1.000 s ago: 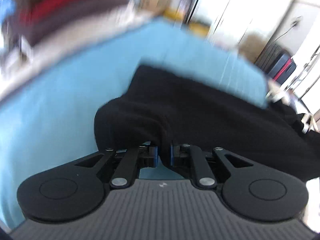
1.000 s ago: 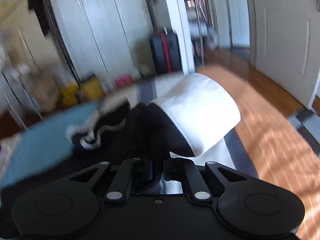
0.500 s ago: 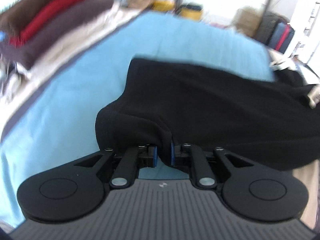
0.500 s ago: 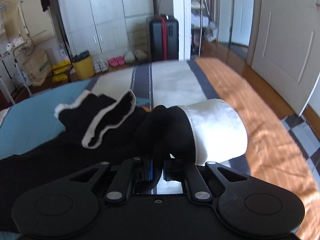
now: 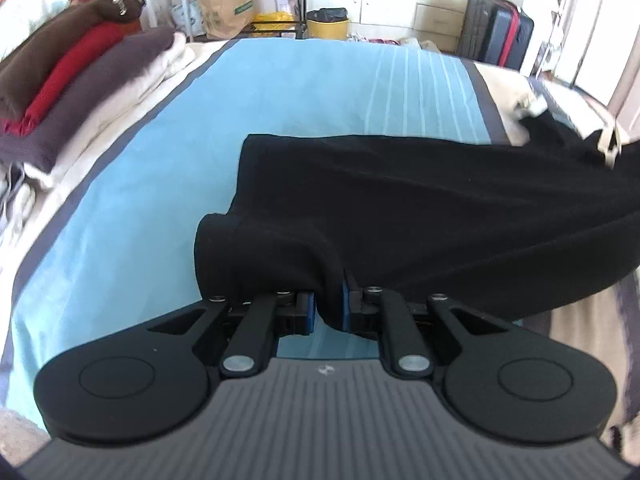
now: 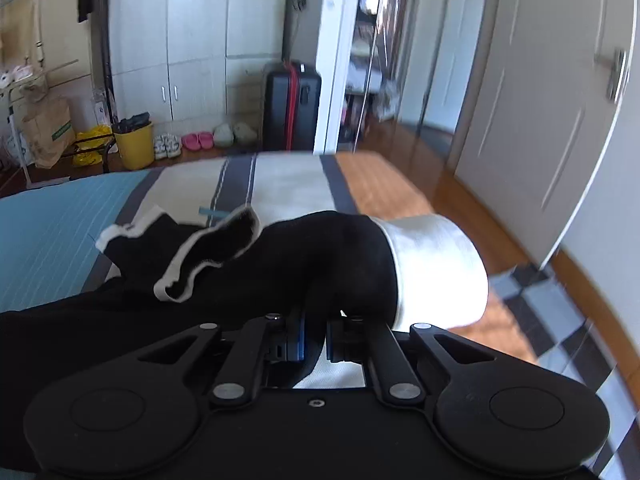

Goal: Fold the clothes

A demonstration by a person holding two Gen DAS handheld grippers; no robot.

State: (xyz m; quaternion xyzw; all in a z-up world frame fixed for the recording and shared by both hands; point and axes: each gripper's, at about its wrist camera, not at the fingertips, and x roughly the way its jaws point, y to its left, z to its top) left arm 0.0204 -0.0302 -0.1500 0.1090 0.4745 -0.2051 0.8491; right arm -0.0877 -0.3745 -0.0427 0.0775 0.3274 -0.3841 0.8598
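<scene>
A black garment with white trim lies stretched across the blue bedspread. My left gripper is shut on a bunched black fold at its near left end. My right gripper is shut on the garment's other end, next to a white cuff. A white-edged collar or hem flops to the left of it. The cloth hides the fingertips in both views.
A stack of folded brown, red and dark clothes sits on the bed's far left. A suitcase, yellow bin, paper bag and shoes stand beyond the bed. Wooden floor and a white door are at right.
Both grippers kept their hold and moved with the garment. It is now spread flatter and wider across the blue bedspread, and the views have steadied.
</scene>
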